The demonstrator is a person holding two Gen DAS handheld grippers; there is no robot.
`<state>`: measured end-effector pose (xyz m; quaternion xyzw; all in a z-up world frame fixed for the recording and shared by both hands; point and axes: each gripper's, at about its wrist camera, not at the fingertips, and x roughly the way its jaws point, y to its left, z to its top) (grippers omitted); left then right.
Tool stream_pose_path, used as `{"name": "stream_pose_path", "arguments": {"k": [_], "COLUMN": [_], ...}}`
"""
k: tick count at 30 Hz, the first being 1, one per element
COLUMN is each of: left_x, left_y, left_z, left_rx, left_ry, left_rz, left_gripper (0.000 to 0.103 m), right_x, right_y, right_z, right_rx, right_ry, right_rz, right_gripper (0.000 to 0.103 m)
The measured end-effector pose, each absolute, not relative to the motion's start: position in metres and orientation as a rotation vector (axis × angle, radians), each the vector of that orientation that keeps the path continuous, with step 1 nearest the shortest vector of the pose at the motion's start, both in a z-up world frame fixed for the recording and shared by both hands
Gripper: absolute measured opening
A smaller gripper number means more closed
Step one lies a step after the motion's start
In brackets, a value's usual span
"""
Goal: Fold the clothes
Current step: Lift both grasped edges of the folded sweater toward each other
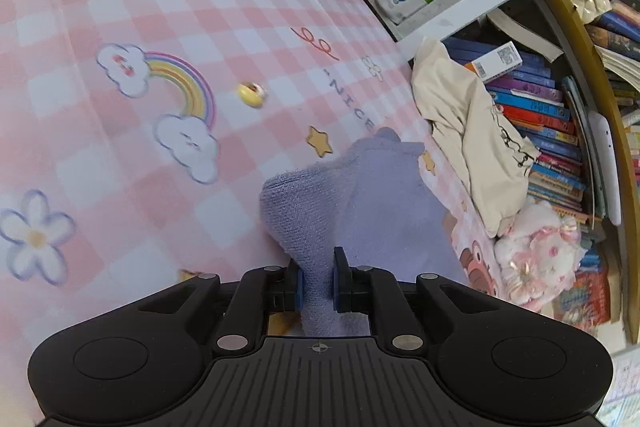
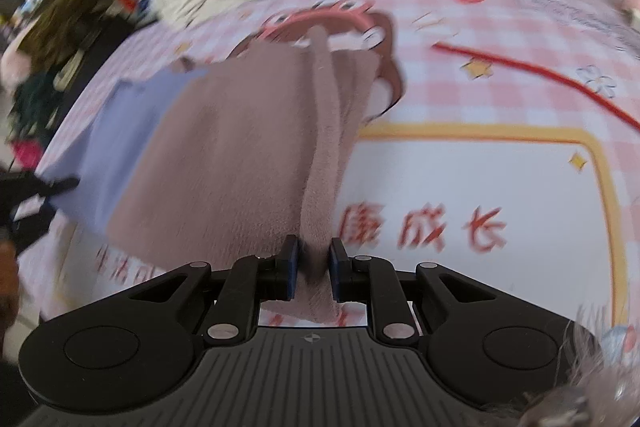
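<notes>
Evidently both tools are nearly closed on cloth: the left gripper pinches the lavender garment, the right gripper the brown garment beside it. Both lie toward 12 o'clock on the pink checked sheet. Each grip catches only a narrow bunched edge, so a quick pull could slip it free and collapse the fold.

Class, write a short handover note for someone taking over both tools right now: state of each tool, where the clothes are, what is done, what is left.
Left tool: shut on the lavender cloth, bunched over the pink checked sheet.
Right tool: shut on the brown cloth, which drapes away from the tool; a lavender piece lies beside it on the left.
A cream garment sits crumpled at the sheet's edge.
Done: both pieces gripped. Left: no finished fold visible; the cream garment is untouched.
</notes>
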<state>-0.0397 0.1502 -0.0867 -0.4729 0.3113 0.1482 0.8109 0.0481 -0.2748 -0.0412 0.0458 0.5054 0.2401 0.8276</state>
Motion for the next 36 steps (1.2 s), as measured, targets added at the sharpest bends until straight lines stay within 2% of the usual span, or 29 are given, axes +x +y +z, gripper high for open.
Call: {"name": "stream_pose_path", "arguments": {"k": [4,7,11,23,28,36], "left_x": [-0.043,-0.042,-0.043,-0.046,-0.043,-0.044], "left_y": [0.156,0.156,0.157,0.153,0.142,0.103], "left_z": [-0.088,-0.089,-0.091,-0.092,-0.085,-0.028], "left_rx": [-1.003,-1.004,-1.022,-1.048,-0.959,-0.739], "left_ry": [0.682,0.681,0.669,0.636,0.634,0.548], "left_rz": [0.288,0.288,0.288,0.327,0.357,0.333], "left_gripper": [0.014,0.016,0.016,0.016,0.013,0.009], "right_x": [0.045,0.042,0.045,0.090,0.099,0.104], "right_y": [-0.273,-0.271,-0.271,-0.269,-0.274,-0.286], "right_z": [-0.040,-0.037,-0.032,-0.037,-0.044,-0.050], "right_rx": [0.103,0.090,0.052,-0.013,0.025,0.058], "right_ry": [1.071,1.036,0.958,0.891,0.921,0.921], "right_rz": [0.500,0.464,0.425,0.459,0.536,0.625], "right_gripper": [0.016,0.026,0.027,0.027,0.014,0.012]}}
